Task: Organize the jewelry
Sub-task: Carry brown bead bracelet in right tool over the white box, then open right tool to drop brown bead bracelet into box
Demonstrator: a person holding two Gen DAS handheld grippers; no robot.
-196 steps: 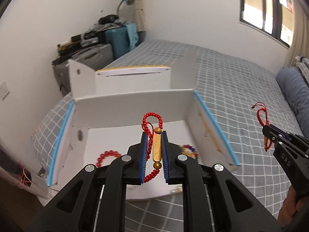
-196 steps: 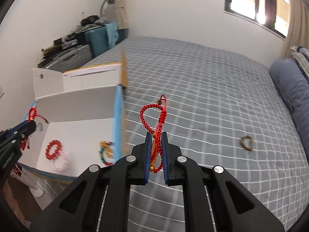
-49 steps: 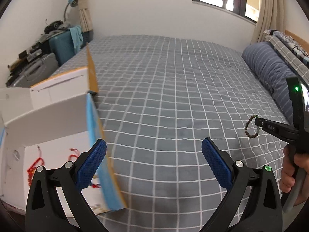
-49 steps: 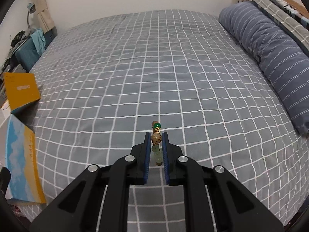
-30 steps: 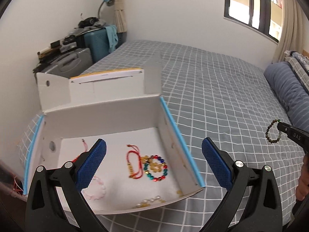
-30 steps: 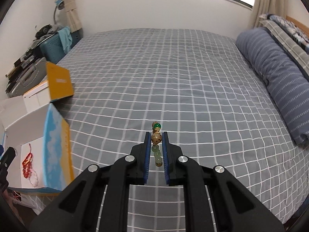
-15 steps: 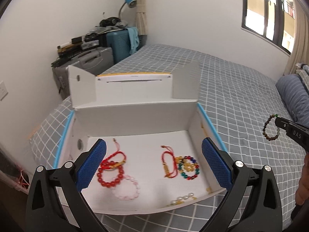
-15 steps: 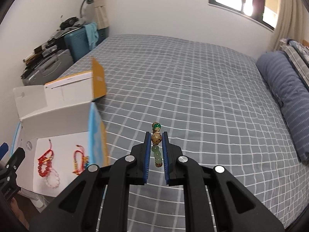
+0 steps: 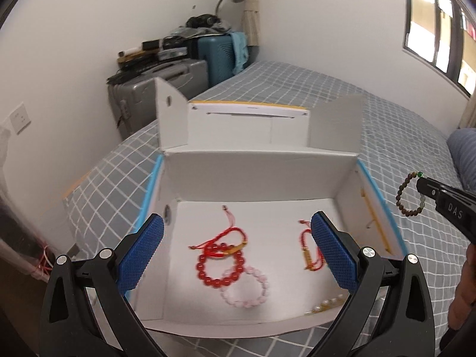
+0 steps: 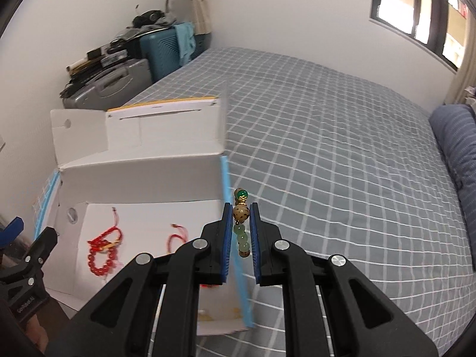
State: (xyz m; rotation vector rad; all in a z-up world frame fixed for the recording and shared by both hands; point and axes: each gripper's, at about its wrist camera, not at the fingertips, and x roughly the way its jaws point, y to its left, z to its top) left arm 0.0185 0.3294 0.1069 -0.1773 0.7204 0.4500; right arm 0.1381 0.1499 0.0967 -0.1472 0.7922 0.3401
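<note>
An open white cardboard box point(image 9: 261, 172) with blue edges sits on the bed; it also shows in the right wrist view point(image 10: 142, 178). Inside lie a red bead bracelet point(image 9: 221, 267), a pink bead bracelet point(image 9: 245, 288), red cord bracelets point(image 9: 309, 250) and pale beads point(image 9: 325, 305). My left gripper point(image 9: 236, 251) is open and empty, just above the box's near edge. My right gripper point(image 10: 240, 212) is shut on a brown and green bead bracelet point(image 10: 241, 223), held above the box's right wall; in the left wrist view the bracelet point(image 9: 409, 196) hangs from its tip.
The bed has a grey checked cover point(image 10: 342, 148) and a striped blue pillow point(image 10: 458, 148) at the right. Suitcases point(image 9: 166, 80) and clutter stand against the wall behind the box. A window point(image 10: 416, 9) is at the upper right.
Both views have swung left and closer to the box. My right gripper has carried the bead bracelet from over the bed to the box's right wall. The left gripper stays open.
</note>
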